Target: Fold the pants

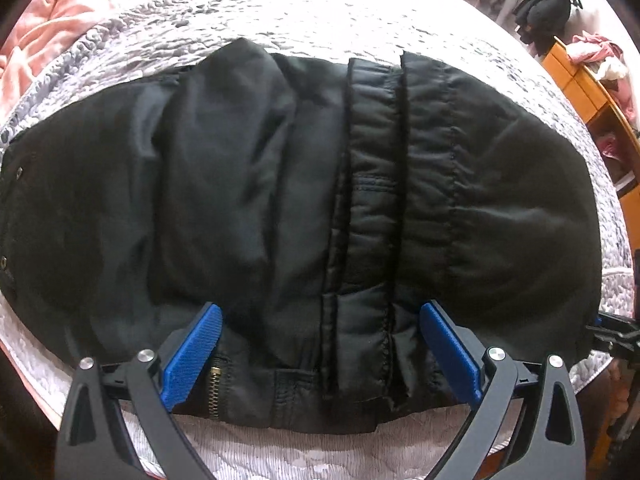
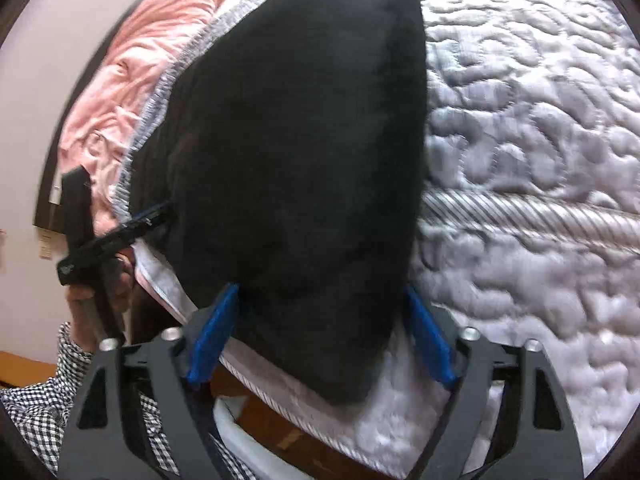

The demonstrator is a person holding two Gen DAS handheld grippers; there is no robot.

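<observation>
Black pants point(image 1: 260, 184) lie folded across a quilted grey bedspread point(image 1: 280, 12), with the elastic waistband point(image 1: 372, 168) on top near the middle and a brass zipper point(image 1: 216, 384) at the near edge. My left gripper point(image 1: 320, 344) is open, its blue pads point(image 1: 192, 360) straddling the near edge of the pants. In the right wrist view the same pants point(image 2: 300, 160) fill the middle. My right gripper point(image 2: 320, 332) is open, its blue pads point(image 2: 216, 336) on either side of the near corner of the fabric. The left gripper point(image 2: 120, 232) shows at the left of that view.
A pink blanket point(image 1: 80, 4) lies bunched at the far left of the bed, also in the right wrist view point(image 2: 132, 92). A wooden shelf point(image 1: 592, 92) with clothes stands at the right. The bed's edge point(image 2: 360, 432) runs just under my right gripper, with wooden floor below.
</observation>
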